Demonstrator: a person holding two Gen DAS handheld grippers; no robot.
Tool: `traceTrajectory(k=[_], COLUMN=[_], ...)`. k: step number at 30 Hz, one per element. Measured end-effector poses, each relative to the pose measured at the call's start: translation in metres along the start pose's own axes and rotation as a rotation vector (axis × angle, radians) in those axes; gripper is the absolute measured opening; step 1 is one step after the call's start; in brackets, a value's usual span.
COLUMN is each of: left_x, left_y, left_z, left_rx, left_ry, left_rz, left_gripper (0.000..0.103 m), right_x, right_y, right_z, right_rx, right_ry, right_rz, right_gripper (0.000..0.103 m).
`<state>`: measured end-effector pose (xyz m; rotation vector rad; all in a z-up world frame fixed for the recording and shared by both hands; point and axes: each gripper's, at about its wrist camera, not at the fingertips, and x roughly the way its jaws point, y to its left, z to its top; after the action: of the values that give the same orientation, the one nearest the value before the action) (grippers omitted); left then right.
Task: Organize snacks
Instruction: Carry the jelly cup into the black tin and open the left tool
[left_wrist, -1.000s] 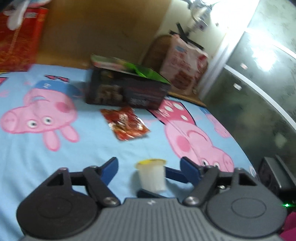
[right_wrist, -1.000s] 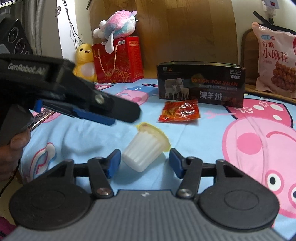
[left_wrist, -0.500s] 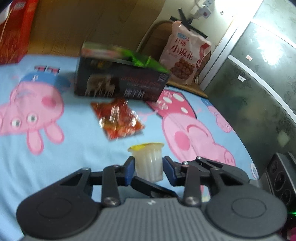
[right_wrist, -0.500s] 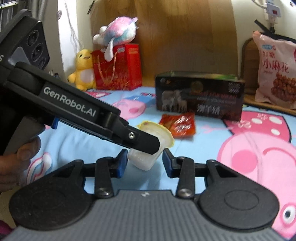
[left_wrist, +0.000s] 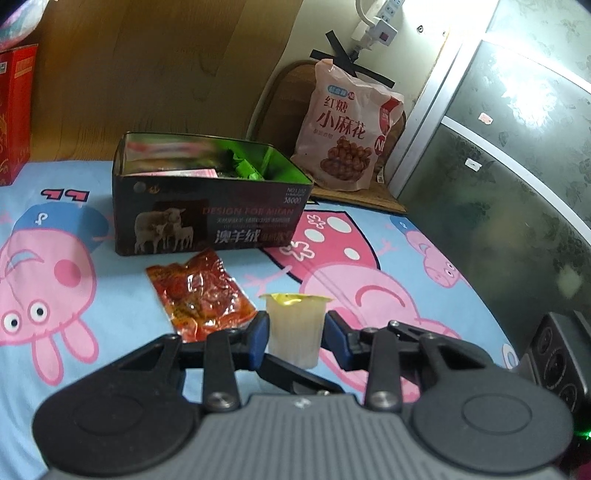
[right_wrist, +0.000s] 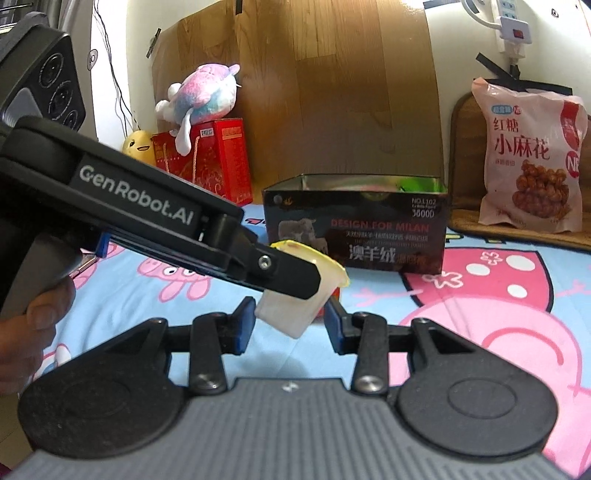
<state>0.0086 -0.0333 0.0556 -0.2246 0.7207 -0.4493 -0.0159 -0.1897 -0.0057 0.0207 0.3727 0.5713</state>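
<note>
Two tools met at one jelly cup (left_wrist: 293, 330): the left tool (left_wrist: 294, 332) pinched it upright above the bed (left_wrist: 110, 291), the right tool (right_wrist: 288, 320) bracketing its base, contact unclear; the open snack box (left_wrist: 207, 218) lay straight ahead beyond a red packet (left_wrist: 199, 295).

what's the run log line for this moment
left gripper: shut on jelly cup | right gripper: open | red snack packet: on bedsheet | tin box: open

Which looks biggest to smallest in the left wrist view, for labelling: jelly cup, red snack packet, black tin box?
1. black tin box
2. red snack packet
3. jelly cup, though nearest the camera, so it looks enlarged.
</note>
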Motion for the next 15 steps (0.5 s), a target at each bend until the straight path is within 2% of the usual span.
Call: traceTrajectory(k=[8,15], left_x=[0.005,0.010], left_y=[-0.002,-0.001], left_z=[0.015,0.042], left_rx=[0.015,0.044], left_ry=[-0.014,-0.069], left_rz=[0.007,0.004], left_gripper=[0.033,0.034], right_x=[0.005,0.017], right_y=[-0.005,-0.013], right_z=[0.013,0.034], right_rx=[-0.022,-0.048], right_ry=[-0.029,-0.086], right_rz=[-0.025,-0.065], right_gripper=[0.043,0.043])
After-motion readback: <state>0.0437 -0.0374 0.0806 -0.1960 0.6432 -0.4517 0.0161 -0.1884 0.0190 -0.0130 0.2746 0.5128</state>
